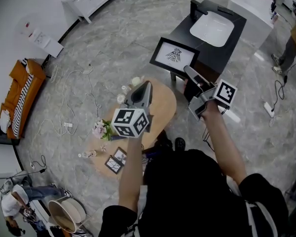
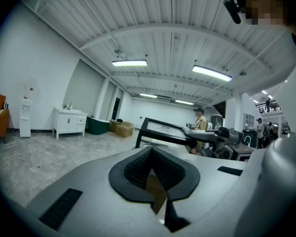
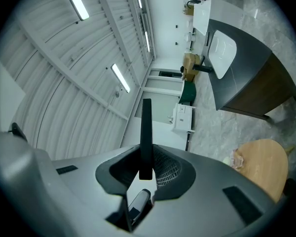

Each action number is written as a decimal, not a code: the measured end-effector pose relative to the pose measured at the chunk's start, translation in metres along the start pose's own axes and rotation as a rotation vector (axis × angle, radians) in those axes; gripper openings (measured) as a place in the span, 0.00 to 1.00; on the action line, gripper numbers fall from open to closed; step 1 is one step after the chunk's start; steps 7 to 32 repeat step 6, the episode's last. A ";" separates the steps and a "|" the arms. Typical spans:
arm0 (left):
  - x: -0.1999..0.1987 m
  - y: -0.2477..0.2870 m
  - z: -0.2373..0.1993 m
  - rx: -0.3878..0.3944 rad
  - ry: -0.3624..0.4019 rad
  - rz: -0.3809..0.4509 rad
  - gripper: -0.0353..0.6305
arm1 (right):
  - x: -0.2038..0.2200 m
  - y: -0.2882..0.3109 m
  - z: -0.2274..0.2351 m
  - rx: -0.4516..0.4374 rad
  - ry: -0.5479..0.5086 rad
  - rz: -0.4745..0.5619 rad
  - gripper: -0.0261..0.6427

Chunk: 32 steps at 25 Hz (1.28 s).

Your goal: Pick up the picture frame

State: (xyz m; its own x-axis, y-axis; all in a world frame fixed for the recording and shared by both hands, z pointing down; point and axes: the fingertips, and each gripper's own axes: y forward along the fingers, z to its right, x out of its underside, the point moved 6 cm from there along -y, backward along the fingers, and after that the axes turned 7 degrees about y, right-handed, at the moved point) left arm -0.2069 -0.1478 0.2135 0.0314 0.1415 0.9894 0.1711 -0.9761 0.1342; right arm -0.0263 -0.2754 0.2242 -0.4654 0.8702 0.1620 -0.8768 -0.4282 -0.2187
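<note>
The picture frame (image 1: 174,55), black-rimmed with a white sheet and a dark drawing, hangs in the air above the floor between the round table and the black vanity. My right gripper (image 1: 186,70) is shut on its lower right edge. In the right gripper view the frame (image 3: 146,125) stands edge-on between the pads of the right gripper (image 3: 146,158). My left gripper (image 1: 148,85) hovers over the round wooden table (image 1: 164,108), shut with nothing in it. From the left gripper (image 2: 150,150) I see the frame (image 2: 163,129) tilted ahead, a little to the right.
On the table are flowers (image 1: 102,129), small jars (image 1: 124,90) and two small frames (image 1: 117,160). A black vanity with a white basin (image 1: 212,28) stands beyond the frame. Cables (image 1: 69,102) trail on the floor, an orange sofa (image 1: 23,95) is at left, and a basket (image 1: 64,214) at bottom left.
</note>
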 end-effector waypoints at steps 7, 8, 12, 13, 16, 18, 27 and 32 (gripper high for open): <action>-0.001 -0.002 0.000 -0.006 -0.001 -0.004 0.07 | 0.003 0.002 -0.003 -0.008 0.000 -0.012 0.15; -0.001 -0.002 0.000 -0.006 -0.001 -0.004 0.07 | 0.003 0.002 -0.003 -0.008 0.000 -0.012 0.15; -0.001 -0.002 0.000 -0.006 -0.001 -0.004 0.07 | 0.003 0.002 -0.003 -0.008 0.000 -0.012 0.15; -0.001 -0.002 0.000 -0.006 -0.001 -0.004 0.07 | 0.003 0.002 -0.003 -0.008 0.000 -0.012 0.15; -0.001 -0.002 0.000 -0.006 -0.001 -0.004 0.07 | 0.003 0.002 -0.003 -0.008 0.000 -0.012 0.15; -0.001 -0.002 0.000 -0.006 -0.001 -0.004 0.07 | 0.003 0.002 -0.003 -0.008 0.000 -0.012 0.15; -0.001 -0.002 0.000 -0.006 -0.001 -0.004 0.07 | 0.003 0.002 -0.003 -0.008 0.000 -0.012 0.15; -0.001 -0.002 0.000 -0.006 -0.001 -0.004 0.07 | 0.003 0.002 -0.003 -0.008 0.000 -0.012 0.15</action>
